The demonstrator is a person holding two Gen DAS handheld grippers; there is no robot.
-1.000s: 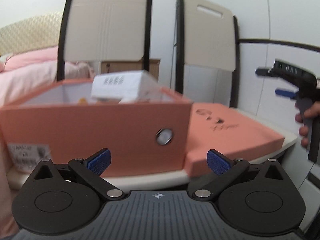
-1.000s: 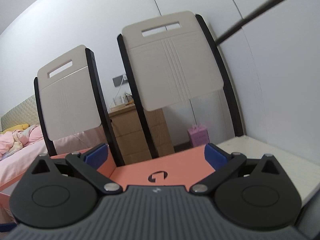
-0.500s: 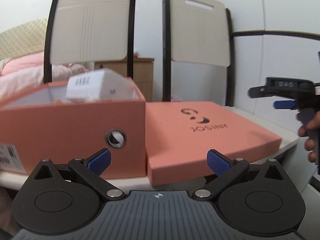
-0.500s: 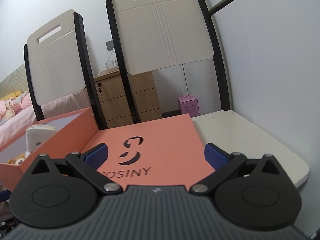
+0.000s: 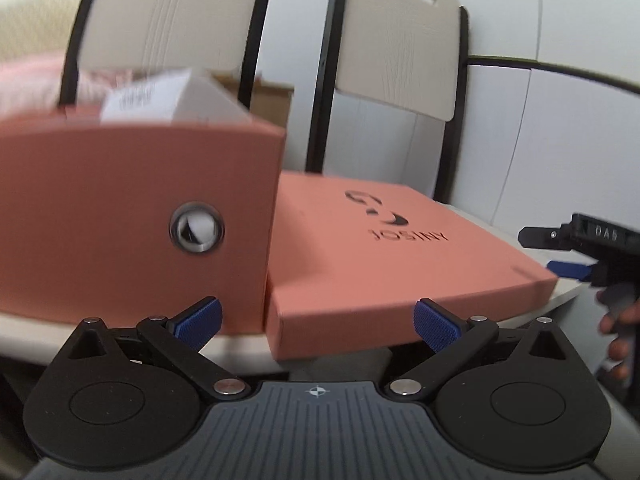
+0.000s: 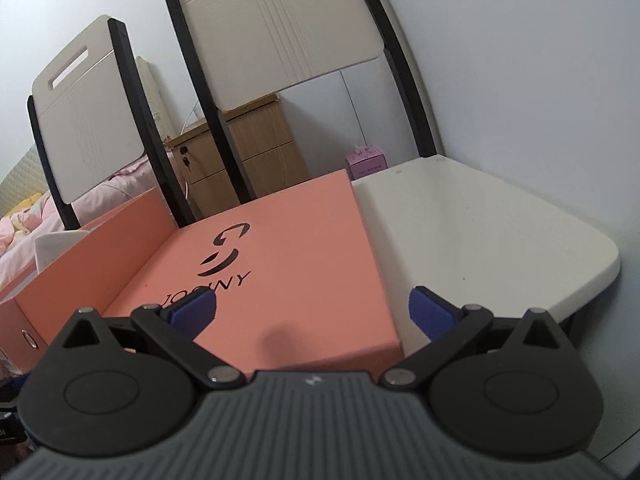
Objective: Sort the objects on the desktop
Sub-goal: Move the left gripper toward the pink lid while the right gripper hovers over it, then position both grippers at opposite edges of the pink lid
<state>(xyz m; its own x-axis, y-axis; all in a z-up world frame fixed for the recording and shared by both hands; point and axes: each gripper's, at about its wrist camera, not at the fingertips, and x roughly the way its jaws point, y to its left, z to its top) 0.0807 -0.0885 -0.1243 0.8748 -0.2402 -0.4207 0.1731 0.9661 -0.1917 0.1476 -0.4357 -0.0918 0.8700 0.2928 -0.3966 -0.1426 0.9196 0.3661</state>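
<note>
Both grippers' fingers wide, empty; left gripper (image 5: 316,318) seemingly nearer lid (image 5: 400,256).

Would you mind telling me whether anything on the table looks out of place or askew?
Yes: the orange lid lies flat beside the open orange box instead of on it, its near corner past the white table's edge. A white carton pokes above the box rim. No spill or damage shows.

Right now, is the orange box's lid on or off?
Off. The lid lies flat on the table beside the open orange box, logo up, and a white carton pokes above the box's rim.
</note>
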